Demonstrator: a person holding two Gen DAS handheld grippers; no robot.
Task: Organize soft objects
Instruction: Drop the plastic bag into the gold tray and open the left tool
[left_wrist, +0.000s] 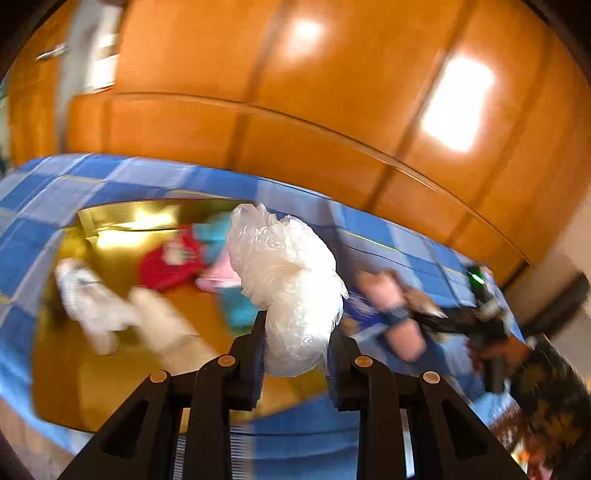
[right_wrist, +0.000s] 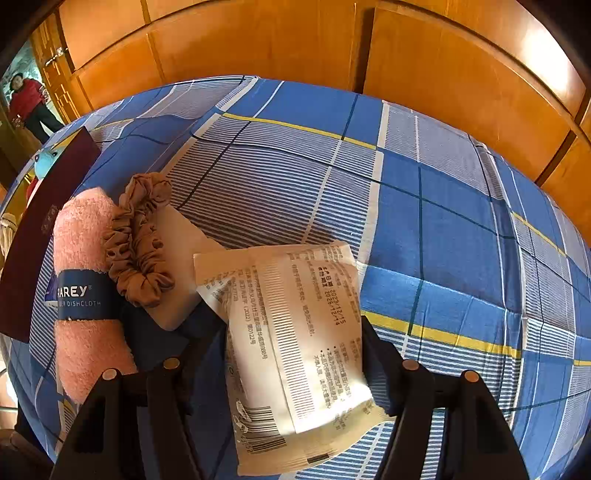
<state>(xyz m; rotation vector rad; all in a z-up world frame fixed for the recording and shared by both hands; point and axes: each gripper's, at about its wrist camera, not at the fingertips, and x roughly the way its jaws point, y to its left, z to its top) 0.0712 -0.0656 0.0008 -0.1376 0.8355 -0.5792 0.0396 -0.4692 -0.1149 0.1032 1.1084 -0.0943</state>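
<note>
Soft objects lay in two places on a bed covered by a blue checked sheet (right_wrist: 443, 229). Seen from the left wrist, the left gripper (left_wrist: 295, 343) was clamped on a crumpled clear plastic bag (left_wrist: 284, 280), its black pads pressing the lower bunch of it while the rest billowed up above the fingertips. Behind the bag, blurred, a gold-lined box (left_wrist: 110, 221) sat open on the sheet with a red item (left_wrist: 166, 262), a turquoise item (left_wrist: 210, 232), a pink item (left_wrist: 218, 277) and pale white items (left_wrist: 96, 306) inside it. To the right in that view, the other gripper showed only as a dark smear beside a rolled pink cloth. Orange wooden cupboard doors (left_wrist: 295, 110) filled the background. From the right wrist, the right gripper (right_wrist: 288, 354) stood with its jaws wide around a white printed packet (right_wrist: 295, 339) that lay on the sheet; the right finger was touching the packet's edge, but whether the packet was pinched could not be told. Left of the packet rested a rolled pink dishcloth (right_wrist: 85, 236) with a blue paper band, a brown scrunchie (right_wrist: 140, 236) leaning on it and lying over a pale flat pad (right_wrist: 177, 251). A dark maroon booklet (right_wrist: 40, 229) lay at the far left, touching the dishcloth.
</note>
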